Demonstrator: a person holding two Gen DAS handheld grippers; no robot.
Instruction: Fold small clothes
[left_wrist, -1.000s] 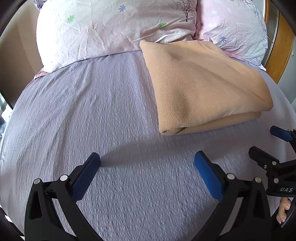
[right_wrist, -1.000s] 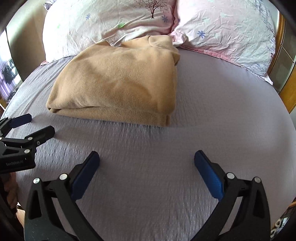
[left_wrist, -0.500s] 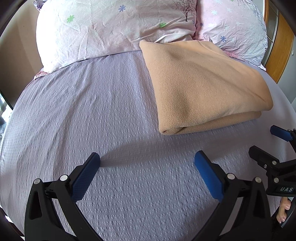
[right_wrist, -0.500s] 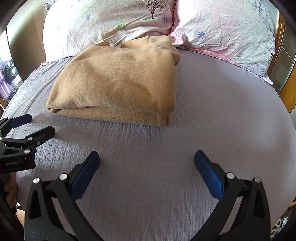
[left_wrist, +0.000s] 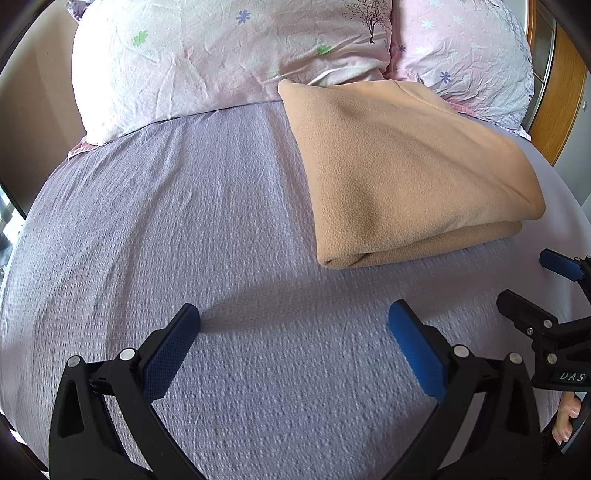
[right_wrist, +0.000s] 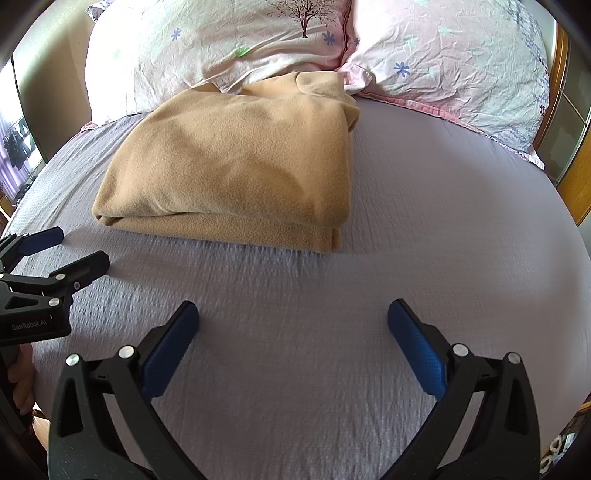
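Left wrist view, nearest first: the left claw (left_wrist: 293, 325) hangs low over the bed (left_wrist: 192, 229) with its 2 blue pads spread wide and nothing between them. It casts a shadow on the lilac sheet just ahead of the pads, so it sits close to the surface without pressing cloth. At the right edge of that view the right claw (left_wrist: 532, 280) shows from the side, its fingers also apart and holding nothing. Seen from its own camera, the right claw (right_wrist: 293, 325) points at bare sheet just short of the tan fleece garment (right_wrist: 236, 166).

That garment lies a little farther up the bed, apart from both claws, already doubled into a thick rectangular pad. Its layered edges face the claws and its far end touches the 2 floral pillows (right_wrist: 221, 48) at the head of the bed. It probably sits there because the flat, wide mattress gives room to fold, and the pillows mark a tidy spot for a finished piece.

Judging by the neat stack and the empty, spread claws held back from it, the folding of this piece looks done or nearly so. Behind the pillows, a wooden headboard (left_wrist: 561, 92) shows at the right.
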